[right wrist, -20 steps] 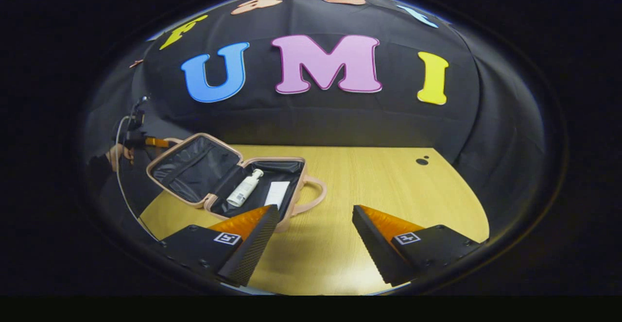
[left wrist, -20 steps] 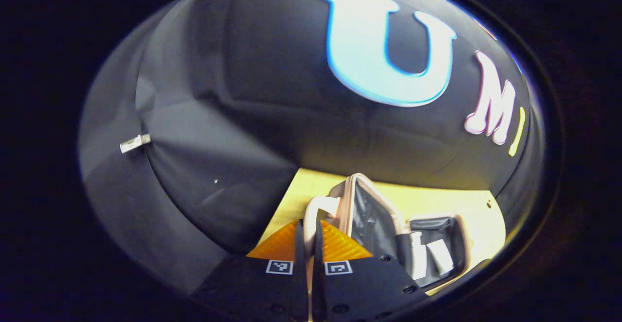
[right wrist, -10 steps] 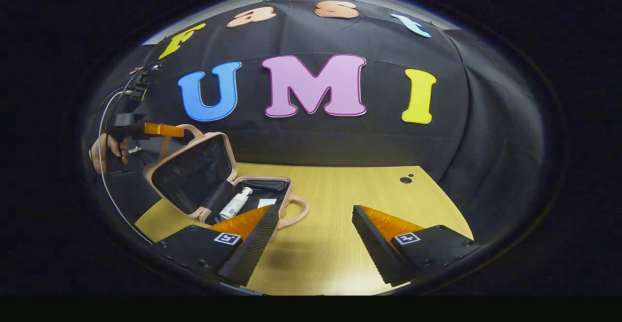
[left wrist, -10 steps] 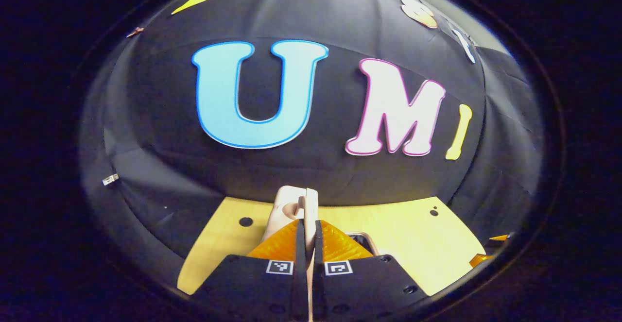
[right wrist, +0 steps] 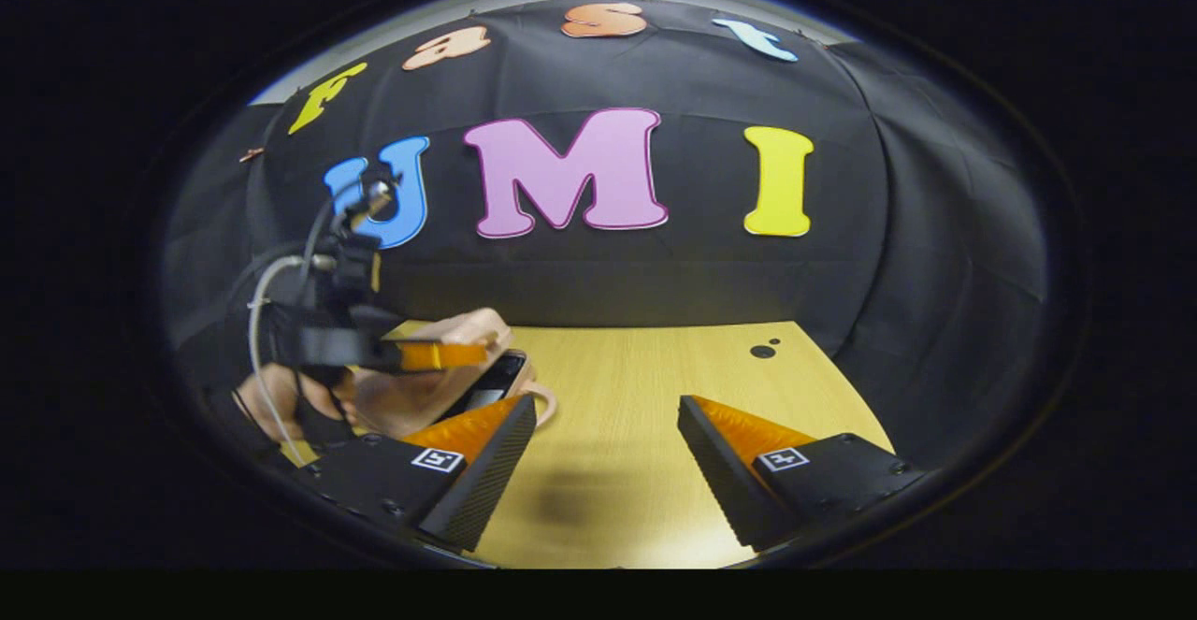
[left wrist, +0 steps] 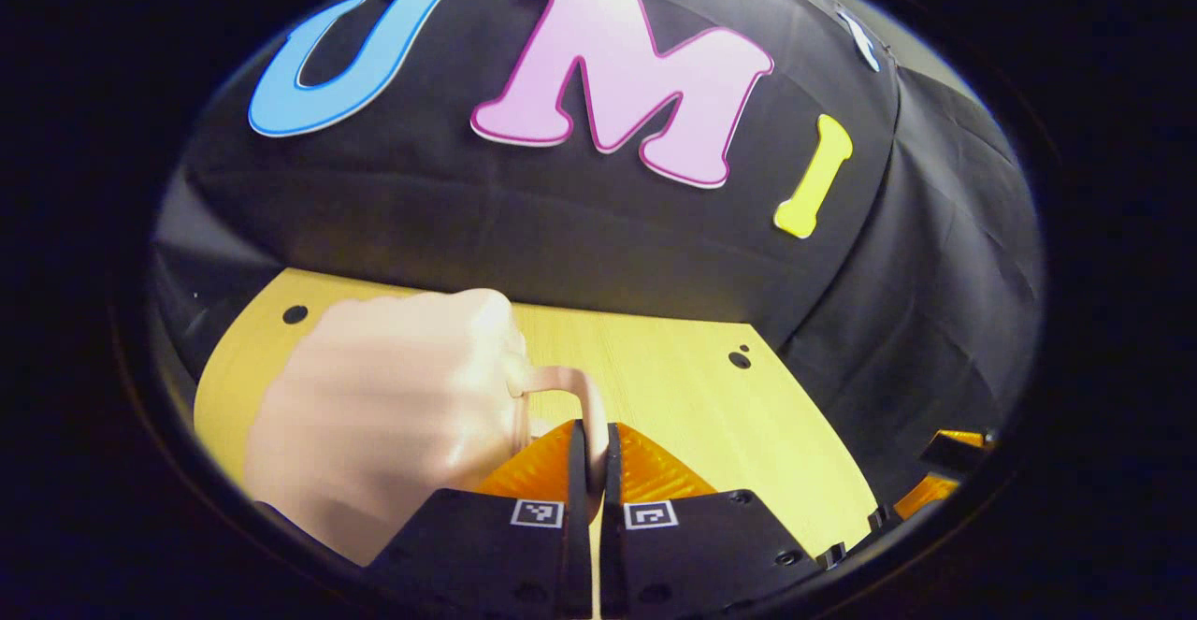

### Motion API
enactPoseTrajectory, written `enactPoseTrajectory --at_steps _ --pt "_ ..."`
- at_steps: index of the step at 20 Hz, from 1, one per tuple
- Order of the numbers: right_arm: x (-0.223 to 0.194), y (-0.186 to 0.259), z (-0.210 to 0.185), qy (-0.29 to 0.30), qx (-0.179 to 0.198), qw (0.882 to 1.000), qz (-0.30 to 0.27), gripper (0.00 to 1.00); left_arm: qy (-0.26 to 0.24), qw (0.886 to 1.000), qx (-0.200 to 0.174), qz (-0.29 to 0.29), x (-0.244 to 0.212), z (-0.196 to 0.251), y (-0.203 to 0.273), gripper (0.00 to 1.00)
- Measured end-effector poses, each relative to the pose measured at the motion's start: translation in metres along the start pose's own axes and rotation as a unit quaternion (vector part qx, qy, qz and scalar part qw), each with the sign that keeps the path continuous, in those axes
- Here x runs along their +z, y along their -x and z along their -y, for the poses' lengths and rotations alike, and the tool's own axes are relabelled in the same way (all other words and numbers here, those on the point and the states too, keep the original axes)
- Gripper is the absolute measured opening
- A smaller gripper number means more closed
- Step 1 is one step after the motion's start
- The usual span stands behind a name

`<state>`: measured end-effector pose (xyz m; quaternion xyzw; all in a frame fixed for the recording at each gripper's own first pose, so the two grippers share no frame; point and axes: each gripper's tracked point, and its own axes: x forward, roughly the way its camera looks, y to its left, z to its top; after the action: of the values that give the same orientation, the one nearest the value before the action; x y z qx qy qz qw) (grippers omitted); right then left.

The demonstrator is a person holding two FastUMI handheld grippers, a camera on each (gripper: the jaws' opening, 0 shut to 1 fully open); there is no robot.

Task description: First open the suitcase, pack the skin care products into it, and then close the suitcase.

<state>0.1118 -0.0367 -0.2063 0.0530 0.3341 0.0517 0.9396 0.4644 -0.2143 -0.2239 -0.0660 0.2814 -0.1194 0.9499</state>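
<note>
Left gripper view. The left gripper [left wrist: 591, 447], bottom centre of the frame, has both fingers pressed together on the lid handle [left wrist: 578, 394] of the suitcase [left wrist: 393, 405], whose pale shell bulks at lower left with the lid swung most of the way down. The wooden table [left wrist: 673, 386] runs bare from centre toward the right, with small holes near its far edge; the booth wall rises just behind. The right gripper's tips [left wrist: 944, 470] sit at the lower right rim, well apart from the case. Likely hazards: the thin handle could slip from the pinch so that the lid drops, or the pull on the handle could drag the light case toward the table's left edge, which lies near the shell.

Right gripper view. The right gripper [right wrist: 608, 456] stands wide apart, holding nothing, over bare tabletop at bottom centre. At centre left, the left gripper [right wrist: 439, 355] and the hand [right wrist: 281, 396] holding it sit over the suitcase [right wrist: 439, 386]; a dark gap [right wrist: 491, 382] remains between lid and base, so closure appears unfinished. The skin care products are hidden, presumably inside. A product standing proud could block the lid. Free room lies to the right and front; the far edge meets the wall closely.
</note>
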Motion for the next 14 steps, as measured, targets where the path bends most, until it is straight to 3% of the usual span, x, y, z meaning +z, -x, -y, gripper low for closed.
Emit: enactPoseTrajectory --at_steps 1,5,8,10,11,12,13,14 --pt "0.000 -0.005 0.006 -0.001 0.007 1.000 -0.002 0.97 -0.001 1.000 0.006 -0.011 -0.012 0.004 -0.012 0.09" --pt "-0.001 -0.019 0.027 -0.009 0.026 1.000 -0.009 1.00 -0.018 0.999 0.024 -0.038 -0.044 0.012 -0.035 0.10" --pt "0.010 -0.021 0.036 -0.005 0.031 1.000 0.005 0.97 -0.048 0.997 0.047 -0.044 -0.045 0.016 -0.037 0.18" --pt "0.025 -0.018 0.037 0.001 0.030 0.999 0.026 0.97 -0.045 0.998 0.030 -0.019 -0.026 0.032 -0.024 0.24" --pt "0.034 -0.016 0.036 0.005 0.028 0.999 0.037 0.97 -0.045 0.999 0.019 0.002 -0.011 0.037 -0.008 0.19" --pt "0.042 -0.012 0.035 0.011 0.025 0.998 0.049 0.97 -0.049 0.998 0.011 0.025 0.007 0.043 0.012 0.39" --pt "0.054 -0.008 0.033 0.024 0.024 0.997 0.067 0.98 -0.055 0.997 0.006 0.053 0.024 0.048 0.034 0.49" --pt "0.068 -0.001 0.029 0.046 0.021 0.995 0.087 0.97 -0.063 0.995 -0.003 0.084 0.041 0.055 0.055 0.66"
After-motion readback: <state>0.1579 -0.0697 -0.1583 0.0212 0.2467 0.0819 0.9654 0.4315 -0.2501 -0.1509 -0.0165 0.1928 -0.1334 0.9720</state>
